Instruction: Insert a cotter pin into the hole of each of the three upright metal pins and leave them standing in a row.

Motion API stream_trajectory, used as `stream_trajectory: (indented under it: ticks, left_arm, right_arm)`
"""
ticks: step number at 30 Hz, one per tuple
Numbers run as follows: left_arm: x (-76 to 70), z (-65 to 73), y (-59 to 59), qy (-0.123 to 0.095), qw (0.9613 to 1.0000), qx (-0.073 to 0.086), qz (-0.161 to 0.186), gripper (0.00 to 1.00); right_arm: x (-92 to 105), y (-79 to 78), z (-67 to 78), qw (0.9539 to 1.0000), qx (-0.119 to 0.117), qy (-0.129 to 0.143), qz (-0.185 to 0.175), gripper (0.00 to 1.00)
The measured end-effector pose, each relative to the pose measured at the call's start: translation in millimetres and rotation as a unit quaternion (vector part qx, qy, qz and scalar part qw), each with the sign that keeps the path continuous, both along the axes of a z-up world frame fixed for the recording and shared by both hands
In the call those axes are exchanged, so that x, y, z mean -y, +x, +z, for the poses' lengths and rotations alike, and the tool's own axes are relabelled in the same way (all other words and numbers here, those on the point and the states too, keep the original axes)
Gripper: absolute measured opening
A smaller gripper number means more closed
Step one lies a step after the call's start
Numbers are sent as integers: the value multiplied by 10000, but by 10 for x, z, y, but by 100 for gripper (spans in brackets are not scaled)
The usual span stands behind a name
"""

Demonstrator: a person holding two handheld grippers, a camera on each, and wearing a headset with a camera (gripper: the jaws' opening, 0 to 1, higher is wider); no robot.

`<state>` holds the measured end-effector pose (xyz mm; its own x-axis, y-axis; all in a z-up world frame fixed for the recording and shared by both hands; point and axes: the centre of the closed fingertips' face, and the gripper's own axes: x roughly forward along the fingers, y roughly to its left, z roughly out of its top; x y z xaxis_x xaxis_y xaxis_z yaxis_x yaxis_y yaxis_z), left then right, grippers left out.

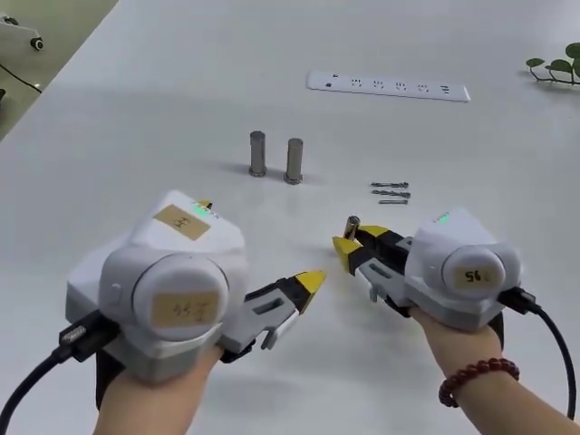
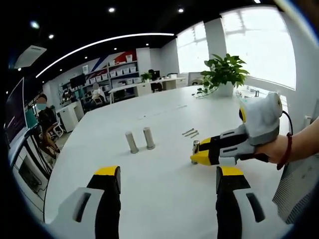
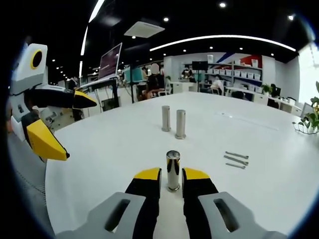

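Right gripper: clenched on the third pin. The jaws pinch it low on both sides, so it stands upright at the near right of the table.
Why low: my read is that a grip near the base keeps the top free, where a cotter pin would go in.
Left gripper: released, jaws spread wide with nothing between them. It hovers near left and points across at the held pin, apparently on standby to help.
Two pins: upright side by side at mid-table, farther off and to the left of the held one. Their holes are too small to make out.
Cotter pins: three lie flat together just right of that pair, beyond the right gripper. They look untouched.
Stage: early, I'd say. The row wants its third pin, and no cotter appears fitted.
Power strip: far side, well apart from the work.
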<state>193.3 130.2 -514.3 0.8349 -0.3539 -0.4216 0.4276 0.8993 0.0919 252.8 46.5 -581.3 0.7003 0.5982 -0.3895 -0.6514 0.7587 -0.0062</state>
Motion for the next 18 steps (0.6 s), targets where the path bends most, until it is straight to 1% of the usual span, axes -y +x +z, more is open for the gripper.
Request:
stream_trajectory:
  ticks: [1,3,5,12,16,18]
  left_arm:
    - [0,1,0,-4,10000,2,2,77]
    - [-4,3,-1,-8,10000,-3,7,77]
    - [-8,1,-2,-20,10000,-11,17,77]
    - [-2,4,-3,-38,10000,-8,8,77]
    - [-1,-1,-8,-56,10000,-30,11,77]
    - [-7,6,-6,-75,10000,-20,23,77]
  right_arm:
    - [2,-4,5,10000,-10,0,10,13]
    - [8,-22,42,10000,-7,84,43,15]
    - [20,-31,60,10000,-3,61,69,16]
    - [103,-31,195,9998,32,125,150,21]
    - [132,-92,237,9992,-99,97,368,24]
    - [152,-109,254,9990,-134,76,411,24]
